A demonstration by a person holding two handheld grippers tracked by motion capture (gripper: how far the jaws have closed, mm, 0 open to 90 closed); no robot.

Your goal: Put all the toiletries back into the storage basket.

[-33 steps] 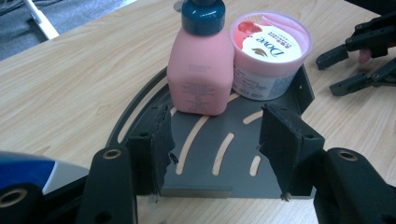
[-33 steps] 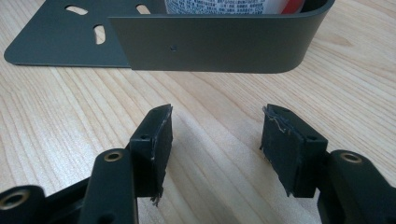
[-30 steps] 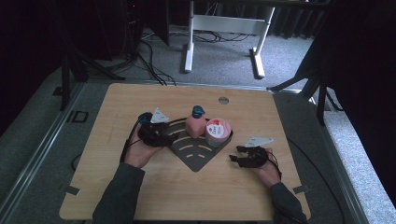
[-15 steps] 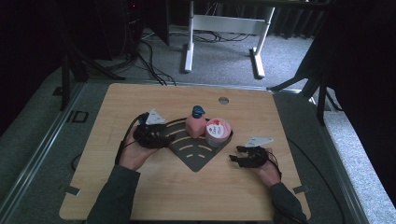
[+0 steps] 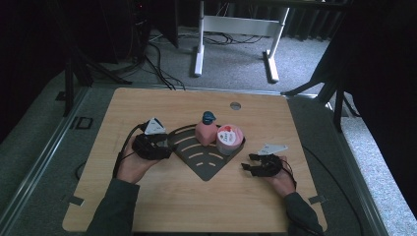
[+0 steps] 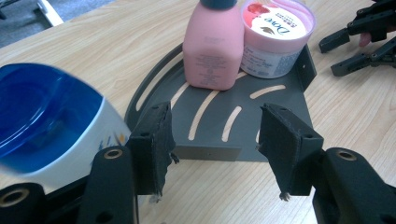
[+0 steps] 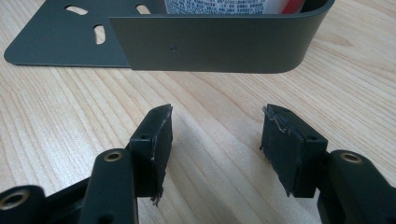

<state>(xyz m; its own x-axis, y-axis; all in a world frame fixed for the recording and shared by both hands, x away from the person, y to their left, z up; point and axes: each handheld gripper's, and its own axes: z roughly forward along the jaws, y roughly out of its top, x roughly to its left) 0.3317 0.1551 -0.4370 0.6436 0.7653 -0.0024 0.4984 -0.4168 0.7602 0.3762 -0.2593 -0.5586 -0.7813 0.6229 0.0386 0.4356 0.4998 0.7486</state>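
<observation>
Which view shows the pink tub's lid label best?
The left gripper view: the pink tub stands close, its printed lid readable. The high view shows it small; the right gripper view hides it behind the tray wall.

Bottle (image 5: 205, 133) + jar (image 5: 229, 139) side by side on rack (image 5: 204, 162); cup (image 6: 46, 126) left of rack.

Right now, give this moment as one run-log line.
left hand-held gripper: open, empty | right hand-held gripper: open, empty | pink bottle, tub: upright on grey tray
</observation>
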